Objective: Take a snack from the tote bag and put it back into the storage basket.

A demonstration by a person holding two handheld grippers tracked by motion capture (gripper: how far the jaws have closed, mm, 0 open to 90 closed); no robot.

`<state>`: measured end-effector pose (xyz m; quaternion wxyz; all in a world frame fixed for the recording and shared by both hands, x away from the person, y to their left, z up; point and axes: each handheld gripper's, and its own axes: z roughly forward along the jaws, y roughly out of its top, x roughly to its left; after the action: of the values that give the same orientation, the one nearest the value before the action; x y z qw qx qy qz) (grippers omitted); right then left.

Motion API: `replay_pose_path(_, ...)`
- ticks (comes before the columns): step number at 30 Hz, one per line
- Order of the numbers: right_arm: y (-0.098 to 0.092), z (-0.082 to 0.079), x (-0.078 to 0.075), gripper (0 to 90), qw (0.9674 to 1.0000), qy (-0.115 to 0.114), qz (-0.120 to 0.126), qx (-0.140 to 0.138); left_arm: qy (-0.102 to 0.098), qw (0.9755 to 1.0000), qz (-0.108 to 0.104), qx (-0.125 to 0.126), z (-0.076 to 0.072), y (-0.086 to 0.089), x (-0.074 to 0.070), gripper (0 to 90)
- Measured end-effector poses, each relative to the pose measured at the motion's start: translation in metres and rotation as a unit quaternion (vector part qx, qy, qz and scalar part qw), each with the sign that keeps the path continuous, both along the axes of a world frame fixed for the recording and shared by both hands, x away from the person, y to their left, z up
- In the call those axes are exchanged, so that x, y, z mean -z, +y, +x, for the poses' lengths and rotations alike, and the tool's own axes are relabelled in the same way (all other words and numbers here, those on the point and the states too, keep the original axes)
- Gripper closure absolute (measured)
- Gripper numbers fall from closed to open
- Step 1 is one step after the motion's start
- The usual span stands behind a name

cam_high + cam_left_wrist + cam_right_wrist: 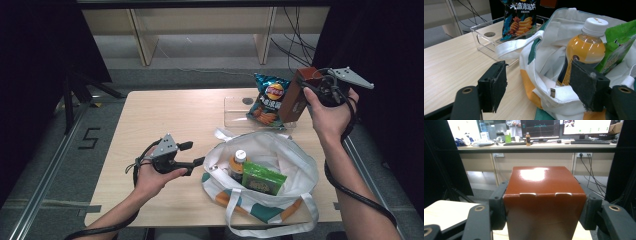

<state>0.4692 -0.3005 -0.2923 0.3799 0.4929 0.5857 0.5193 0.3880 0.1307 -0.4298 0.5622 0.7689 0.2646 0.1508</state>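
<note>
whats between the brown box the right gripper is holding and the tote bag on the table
In the high view, the chip bag standing in the clear tray sits between the raised brown box and the tote bag.

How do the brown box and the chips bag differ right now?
The brown box is clamped between the right gripper jaws, lifted off the table; the chips bag stands in the clear tray, untouched. The box is rigid, plain glossy brown; the bag is soft, crinkled, printed blue with chip pictures. In the high view both sit at the far right, beyond the tote bag, neither inside it.
</note>
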Motion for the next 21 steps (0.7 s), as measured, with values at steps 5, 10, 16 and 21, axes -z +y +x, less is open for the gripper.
replay_pose_path(5, 0.001, 0.002, 0.002, 39.3, 1.0000, 0.003, 0.003, 0.004, 0.001, 1.0000, 0.001, 0.001, 0.000, 0.000, 0.000, 29.5)
replay_pose_path(10, 0.003, 0.005, 0.004, 39.3, 1.0000, 0.002, 0.005, 0.007, 0.000, 1.0000, 0.002, -0.001, 0.000, 0.000, 0.000, 29.5)
replay_pose_path(16, 0.005, 0.009, 0.008, 39.3, 1.0000, 0.004, 0.002, 0.009, 0.001, 1.0000, 0.004, -0.002, 0.000, 0.001, 0.000, 29.5)
replay_pose_path(21, 0.005, 0.012, 0.010, 39.3, 0.9999, 0.005, -0.001, 0.013, 0.000, 1.0000, 0.002, -0.002, 0.000, 0.001, 0.000, 29.5)
